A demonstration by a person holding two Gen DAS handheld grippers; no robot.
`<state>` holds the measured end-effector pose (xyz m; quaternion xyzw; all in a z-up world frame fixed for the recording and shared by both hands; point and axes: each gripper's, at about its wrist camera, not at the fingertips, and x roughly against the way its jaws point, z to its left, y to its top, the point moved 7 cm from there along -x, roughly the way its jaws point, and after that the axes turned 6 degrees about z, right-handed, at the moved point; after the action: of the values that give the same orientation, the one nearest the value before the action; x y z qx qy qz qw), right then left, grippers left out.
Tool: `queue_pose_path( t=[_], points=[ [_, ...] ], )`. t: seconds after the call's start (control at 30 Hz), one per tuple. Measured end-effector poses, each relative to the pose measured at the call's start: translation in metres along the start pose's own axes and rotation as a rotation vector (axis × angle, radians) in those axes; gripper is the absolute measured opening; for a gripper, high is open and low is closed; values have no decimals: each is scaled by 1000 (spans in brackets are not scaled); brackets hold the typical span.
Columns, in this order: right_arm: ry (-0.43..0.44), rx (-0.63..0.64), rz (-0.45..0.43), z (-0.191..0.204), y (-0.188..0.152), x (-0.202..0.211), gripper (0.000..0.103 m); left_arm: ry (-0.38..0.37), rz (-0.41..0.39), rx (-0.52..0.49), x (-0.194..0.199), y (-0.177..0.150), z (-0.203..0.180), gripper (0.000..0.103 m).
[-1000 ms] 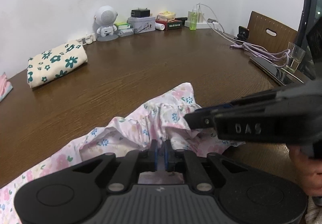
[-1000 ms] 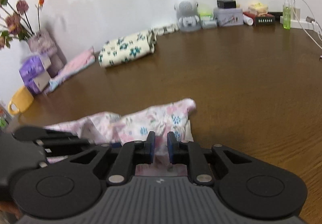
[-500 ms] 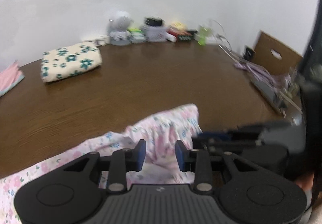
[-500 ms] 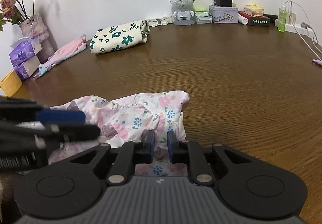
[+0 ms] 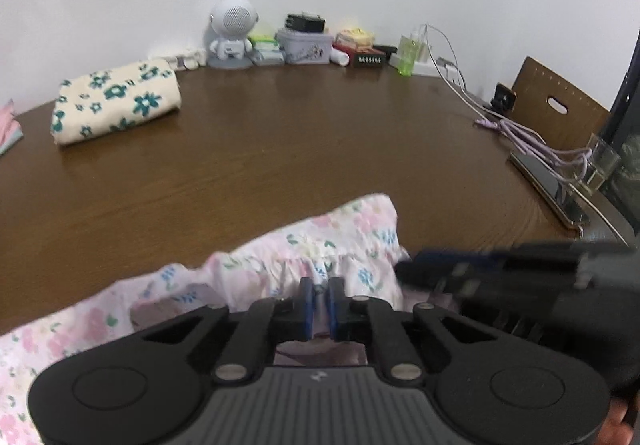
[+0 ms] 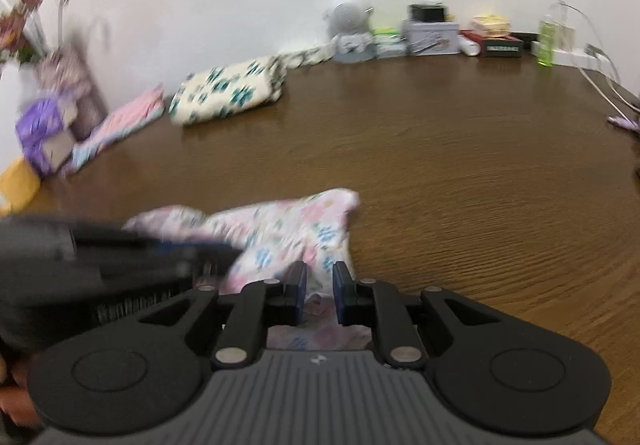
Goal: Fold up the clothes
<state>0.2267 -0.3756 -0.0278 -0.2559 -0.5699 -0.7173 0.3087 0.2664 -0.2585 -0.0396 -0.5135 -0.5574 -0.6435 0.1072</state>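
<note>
A pink floral garment [image 5: 340, 233] lies crumpled at the near edge of the brown table [image 5: 280, 149]. My left gripper [image 5: 318, 291] is closing its jaws, and a ruffled fold of the garment is pinched between the blue pads. The right gripper [image 5: 404, 269] reaches in from the right, blurred, with its tip at the cloth. In the right wrist view, the right gripper [image 6: 320, 281] is shut on a bunch of the garment [image 6: 288, 225]. There the left gripper [image 6: 236, 255] comes in from the left, also blurred.
A folded cream floral cloth [image 5: 116, 101] lies far left, with a folded pink cloth [image 6: 120, 125], tissue box [image 6: 44, 133] and yellow mug [image 6: 18, 185] beyond. A robot speaker [image 5: 232, 33], boxes and a green bottle [image 5: 406, 55] line the wall. Cables [image 5: 532, 137], a phone [image 5: 548, 185] and a glass [image 5: 604, 161] sit at right.
My left gripper opened, shifted along the garment's ruffled edge and closed on it again. The right gripper kept its hold on the cloth and barely moved.
</note>
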Motion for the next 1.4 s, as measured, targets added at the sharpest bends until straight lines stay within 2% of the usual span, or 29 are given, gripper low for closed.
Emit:
queue_pose_path(
  t=[0.1,0.2,0.27,0.6,0.87,1.03,1.23,1.4],
  points=[
    [31,-42,-40,-7,5,6,15,6,1,-15,-4,-4,-2,6],
    [62,-27,-62,-2,6,6,15,5,-1,-19,-3,-6,-3,6],
    [64,2,-55,5,3,1,15,1,1,-16,-3,-7,-2,3],
    [0,58,23,12,-7,-20,15,5,-36,22,23,-1,5,6],
    [-15,82,21,14,-10,-20,14,74,-108,151,52,20,51,7],
    [-17,89,19,14,-11,-19,14,65,-49,173,36,18,64,7],
    [-10,78,18,12,-9,-19,15,66,38,115,14,2,55,6],
    [-6,57,-17,9,-5,-12,15,91,42,91,15,-6,55,6]
  ],
)
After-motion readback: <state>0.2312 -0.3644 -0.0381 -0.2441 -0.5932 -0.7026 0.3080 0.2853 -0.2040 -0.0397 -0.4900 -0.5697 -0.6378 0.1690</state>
